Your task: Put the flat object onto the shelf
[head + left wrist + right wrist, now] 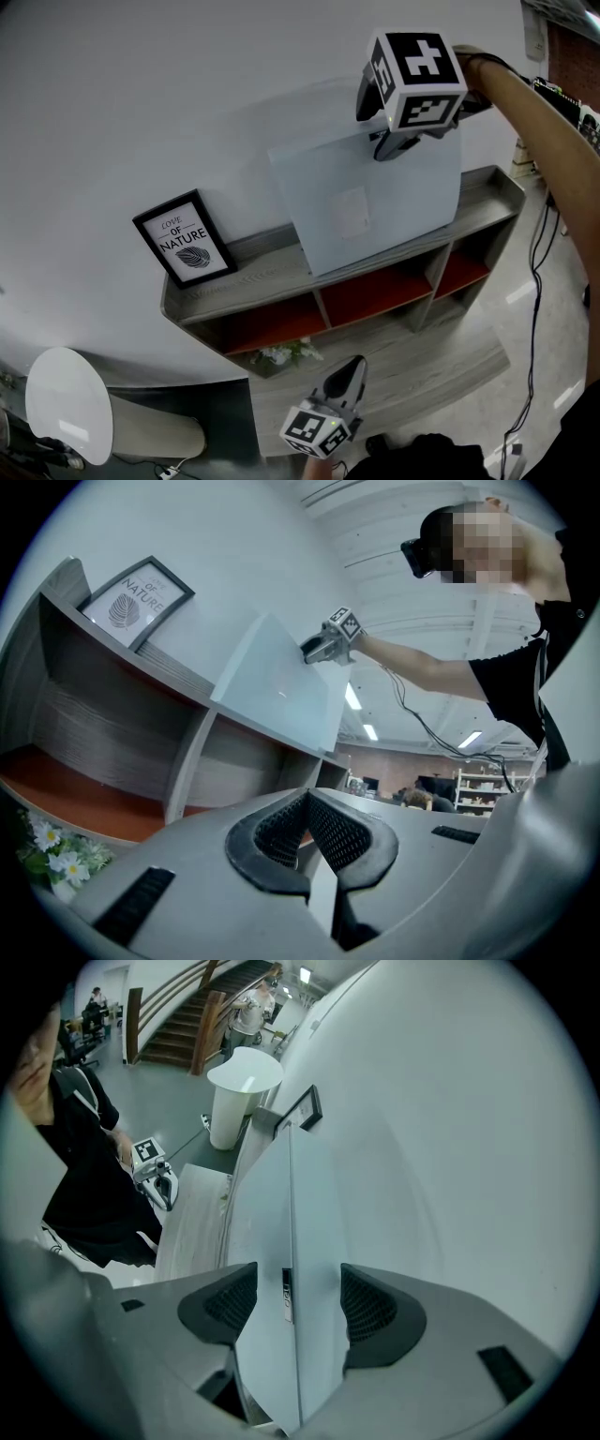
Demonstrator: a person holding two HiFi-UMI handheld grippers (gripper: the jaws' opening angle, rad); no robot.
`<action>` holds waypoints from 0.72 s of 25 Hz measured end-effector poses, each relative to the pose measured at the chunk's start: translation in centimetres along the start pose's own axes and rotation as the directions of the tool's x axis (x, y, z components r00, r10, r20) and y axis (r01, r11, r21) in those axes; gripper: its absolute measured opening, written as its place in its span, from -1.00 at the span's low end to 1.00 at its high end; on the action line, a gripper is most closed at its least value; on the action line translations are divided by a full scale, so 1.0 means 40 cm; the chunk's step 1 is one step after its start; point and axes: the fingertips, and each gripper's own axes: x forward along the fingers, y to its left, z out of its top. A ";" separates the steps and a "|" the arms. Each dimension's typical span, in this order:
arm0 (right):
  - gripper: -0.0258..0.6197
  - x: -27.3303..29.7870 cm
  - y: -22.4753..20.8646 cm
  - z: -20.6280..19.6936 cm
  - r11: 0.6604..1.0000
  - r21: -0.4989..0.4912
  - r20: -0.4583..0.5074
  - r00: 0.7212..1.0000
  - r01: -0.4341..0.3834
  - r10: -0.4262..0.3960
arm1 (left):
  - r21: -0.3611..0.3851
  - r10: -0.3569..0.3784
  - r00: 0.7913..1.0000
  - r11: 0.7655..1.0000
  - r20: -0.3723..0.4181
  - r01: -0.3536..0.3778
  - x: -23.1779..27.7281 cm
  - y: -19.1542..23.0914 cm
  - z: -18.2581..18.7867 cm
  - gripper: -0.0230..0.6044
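The flat object [375, 202], a thin pale blue-grey panel, stands on its lower edge on top of the grey wooden shelf [253, 272] and leans back against the white wall. My right gripper [389, 145] is at its top edge. In the right gripper view the jaws straddle that edge [291, 1213] with a gap on each side, so the right gripper [298, 1302] is open. My left gripper [352, 367] hangs low in front of the shelf, shut and holding nothing [305, 803]. From there the panel [277, 691] shows above the shelf's top [169, 672].
A black-framed print [185, 239] leans on the shelf top at the left. A small plant with white flowers [281, 354] sits in a lower compartment with a red back. A white round-topped stand [70, 403] is at lower left. Cables [539, 272] trail at the right.
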 end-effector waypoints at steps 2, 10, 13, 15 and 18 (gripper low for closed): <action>-0.04 0.002 -0.001 -0.004 1.000 -0.002 -0.007 1.000 -0.001 0.001 | 0.001 -0.001 1.000 1.000 -0.001 0.001 0.000 0.001 0.002 -0.89; -0.04 0.002 0.001 -0.004 1.000 -0.012 -0.027 1.000 0.004 -0.004 | -0.005 0.001 1.000 1.000 -0.004 -0.001 -0.004 -0.003 0.006 -0.89; -0.04 0.001 0.004 -0.002 1.000 -0.014 -0.024 1.000 0.006 -0.007 | 0.000 -0.003 1.000 1.000 -0.001 0.003 -0.002 -0.003 0.003 -0.89; -0.04 0.000 0.005 -0.002 1.000 -0.016 -0.025 1.000 0.012 -0.012 | 0.001 -0.006 1.000 1.000 0.000 0.006 -0.002 -0.005 0.001 -0.89; -0.04 0.000 0.006 -0.003 1.000 -0.015 -0.029 0.999 0.016 -0.016 | -0.002 -0.006 1.000 1.000 -0.001 0.006 -0.002 -0.007 0.000 -0.89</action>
